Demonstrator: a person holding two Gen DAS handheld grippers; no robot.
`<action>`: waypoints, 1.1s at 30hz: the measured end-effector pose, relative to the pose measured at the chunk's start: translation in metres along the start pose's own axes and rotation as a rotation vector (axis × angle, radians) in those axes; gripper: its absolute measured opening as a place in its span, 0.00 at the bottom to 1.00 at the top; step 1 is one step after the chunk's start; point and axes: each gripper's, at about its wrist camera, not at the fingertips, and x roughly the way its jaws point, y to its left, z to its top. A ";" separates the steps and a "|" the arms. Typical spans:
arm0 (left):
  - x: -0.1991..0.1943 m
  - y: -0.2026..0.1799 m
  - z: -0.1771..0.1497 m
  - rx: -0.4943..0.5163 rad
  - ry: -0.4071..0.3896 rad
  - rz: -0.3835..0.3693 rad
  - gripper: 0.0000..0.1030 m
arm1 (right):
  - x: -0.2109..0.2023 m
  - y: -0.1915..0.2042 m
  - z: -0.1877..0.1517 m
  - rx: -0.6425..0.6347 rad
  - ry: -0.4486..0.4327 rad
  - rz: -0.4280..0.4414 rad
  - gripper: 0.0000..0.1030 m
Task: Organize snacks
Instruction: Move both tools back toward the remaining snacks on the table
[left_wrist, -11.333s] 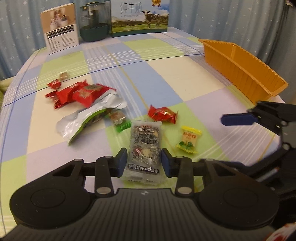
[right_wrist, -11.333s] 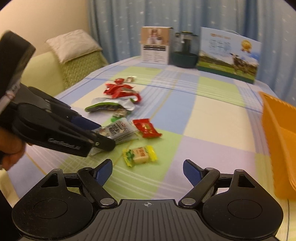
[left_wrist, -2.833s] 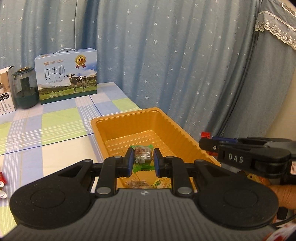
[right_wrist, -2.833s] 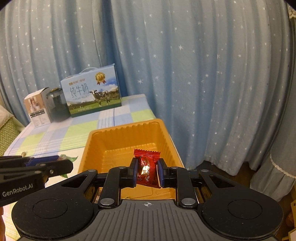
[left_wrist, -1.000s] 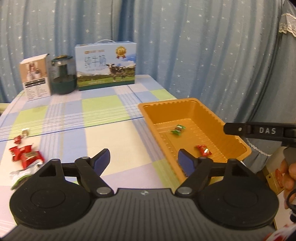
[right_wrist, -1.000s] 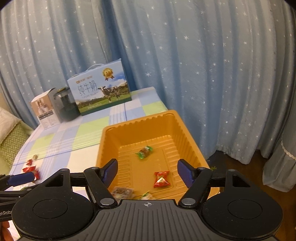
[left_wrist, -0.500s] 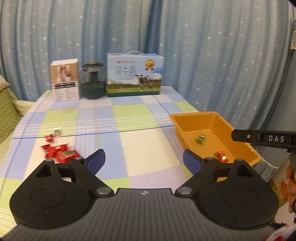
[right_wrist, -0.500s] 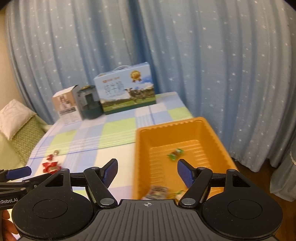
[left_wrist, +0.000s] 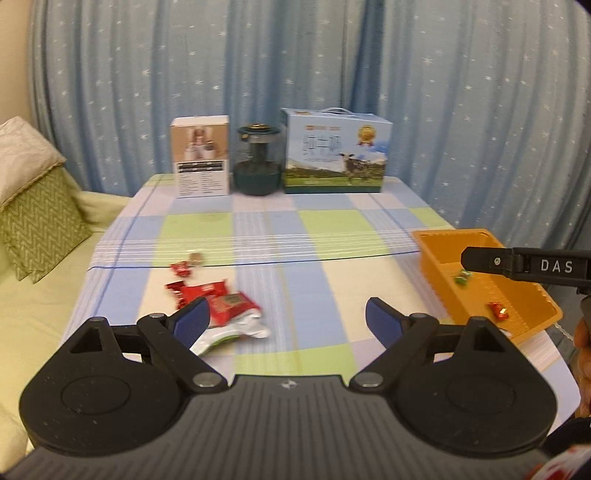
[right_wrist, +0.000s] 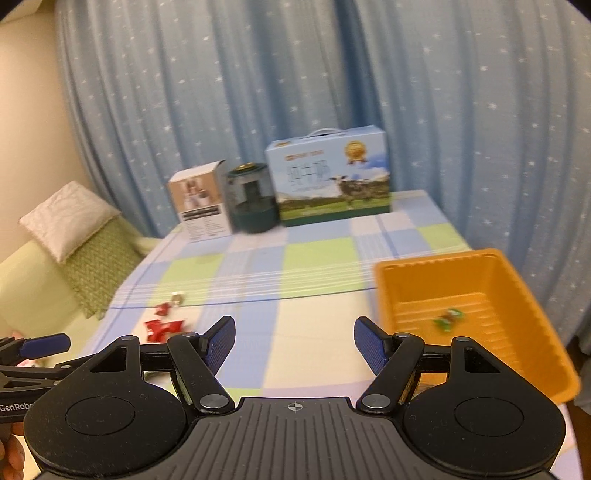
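My left gripper (left_wrist: 288, 321) is open and empty, held above the near table edge. Red snack packets (left_wrist: 218, 299) and a silver-green pouch (left_wrist: 229, 332) lie just beyond its left finger, with small candies (left_wrist: 181, 268) further back. The orange tray (left_wrist: 436, 258) stands at the right edge and holds a green candy (left_wrist: 461, 276) and a red candy (left_wrist: 498, 309). My right gripper (right_wrist: 293, 341) is open and empty, left of the tray (right_wrist: 517, 295), which shows the green candy (right_wrist: 447, 317). The red packets (right_wrist: 162, 326) lie at its far left.
A white box (left_wrist: 199, 157), a dark green jar (left_wrist: 256, 162) and a blue milk carton (left_wrist: 334, 151) stand along the table's back edge before a blue curtain. A sofa with cushions (left_wrist: 33, 206) is on the left. The tablecloth is checked.
Both grippers have let go of their snacks into the tray, opened, and swung left away from the tray toward the snack pile. The tray now sits at the right of both views.
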 end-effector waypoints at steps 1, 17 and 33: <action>0.000 0.005 0.000 0.000 0.001 0.009 0.87 | 0.004 0.005 0.000 -0.002 0.002 0.009 0.69; 0.019 0.083 -0.014 -0.029 0.035 0.118 0.88 | 0.070 0.064 -0.016 -0.065 0.042 0.104 0.69; 0.100 0.115 -0.040 0.051 0.122 -0.018 0.87 | 0.154 0.078 -0.050 -0.187 0.143 0.145 0.69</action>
